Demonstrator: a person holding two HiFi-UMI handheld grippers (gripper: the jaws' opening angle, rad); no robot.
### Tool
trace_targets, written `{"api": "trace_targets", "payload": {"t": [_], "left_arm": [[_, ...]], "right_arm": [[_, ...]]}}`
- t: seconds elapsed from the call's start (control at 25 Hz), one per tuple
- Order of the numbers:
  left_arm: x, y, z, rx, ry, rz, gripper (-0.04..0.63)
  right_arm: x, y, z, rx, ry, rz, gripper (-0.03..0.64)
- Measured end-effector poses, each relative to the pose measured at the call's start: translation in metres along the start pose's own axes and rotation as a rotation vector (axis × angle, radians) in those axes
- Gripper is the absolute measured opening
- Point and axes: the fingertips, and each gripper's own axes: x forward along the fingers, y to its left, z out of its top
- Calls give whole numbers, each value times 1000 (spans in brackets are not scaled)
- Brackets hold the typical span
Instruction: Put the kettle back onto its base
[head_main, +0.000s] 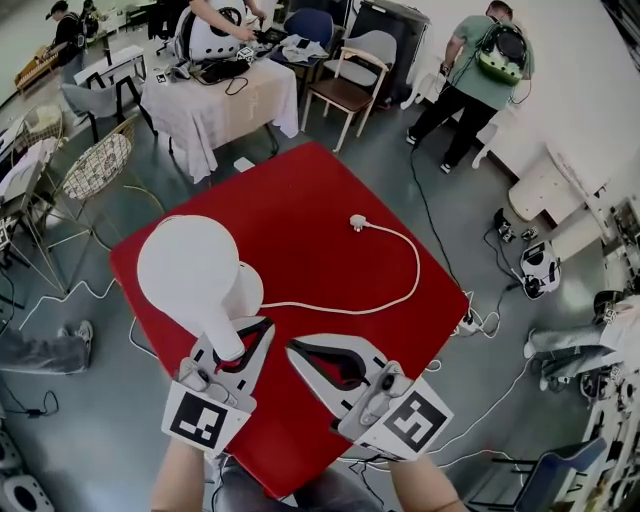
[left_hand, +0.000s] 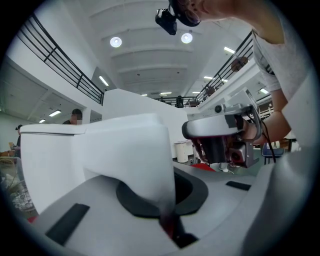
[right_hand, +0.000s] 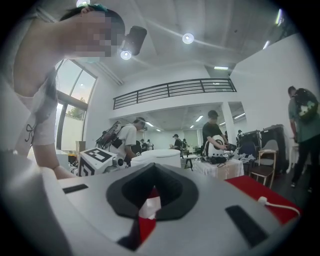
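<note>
Kettle (head_main: 190, 270) handle between left gripper (head_main: 243, 338) jaws

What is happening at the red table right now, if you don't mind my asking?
A person holds a gripper in each hand. The left gripper is shut on the handle of the white kettle, which partly covers its round base on the red table. Whether it is seated yet cannot be told. The right gripper is shut and empty beside it. The base's cord lies across the table, its plug loose.
</note>
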Motion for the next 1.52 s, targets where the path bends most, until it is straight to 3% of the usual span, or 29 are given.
{"api": "trace_targets", "payload": {"t": [0.36, 0.84, 1.16, 1.52], "left_arm": [[26, 8, -8, -29, -24, -3, 9], [47, -3, -8, 29, -17, -22, 9], [45, 0, -8, -39, -30, -37, 9], [37, -9, -17, 41, -17, -41, 9]], "right_arm": [[-2, -12, -11, 5, 15, -24, 6], [-7, -19, -13, 13, 17, -11, 6], [-4, -20, -13, 15, 13, -3, 6], [-7, -16, -15, 27, 14, -3, 6]]}}
